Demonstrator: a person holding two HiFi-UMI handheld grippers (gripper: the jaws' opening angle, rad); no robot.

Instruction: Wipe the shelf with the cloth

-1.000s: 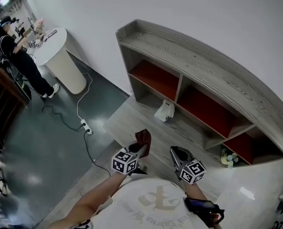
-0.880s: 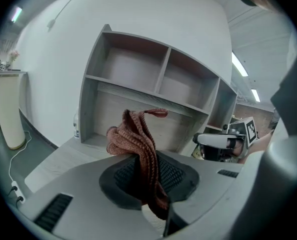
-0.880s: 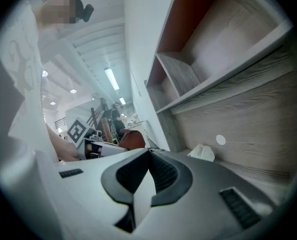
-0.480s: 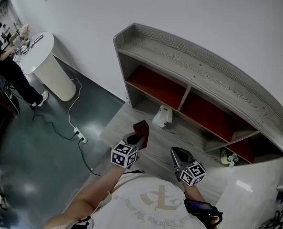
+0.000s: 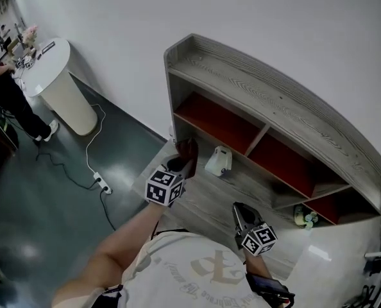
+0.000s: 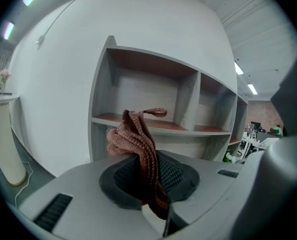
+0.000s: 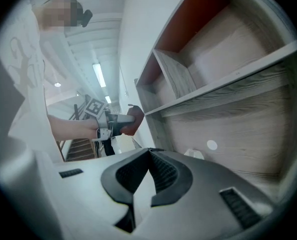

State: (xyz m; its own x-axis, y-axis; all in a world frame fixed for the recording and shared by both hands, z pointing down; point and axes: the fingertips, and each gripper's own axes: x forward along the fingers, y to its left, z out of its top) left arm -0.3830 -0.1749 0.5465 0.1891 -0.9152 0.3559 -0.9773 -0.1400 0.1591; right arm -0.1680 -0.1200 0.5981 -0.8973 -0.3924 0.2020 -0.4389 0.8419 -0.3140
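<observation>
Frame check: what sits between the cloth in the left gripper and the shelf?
Nothing. In the left gripper view the cloth, clamped in the left gripper, has only open air between it and the shelf.

The shelf (image 5: pixel 274 108) stands against the wall ahead of both tongs. The left tongs (image 5: pixel 179 164), with the cloth (image 5: pixel 188 149) between them, are close before its left end, and a container (image 5: pixel 219 161) sits on the bottom board just to their right. The right tongs (image 5: pixel 237 208) are further back from the shelf and well right of the left pair, with a small object (image 5: pixel 304 217) in the low compartment off to their right. Far left of the left tongs, a power strip (image 5: pixel 99 183) lies on the floor, and a round table (image 5: pixel 49 76) stands beyond it with a person (image 5: pixel 4 88) at its far side.
</observation>
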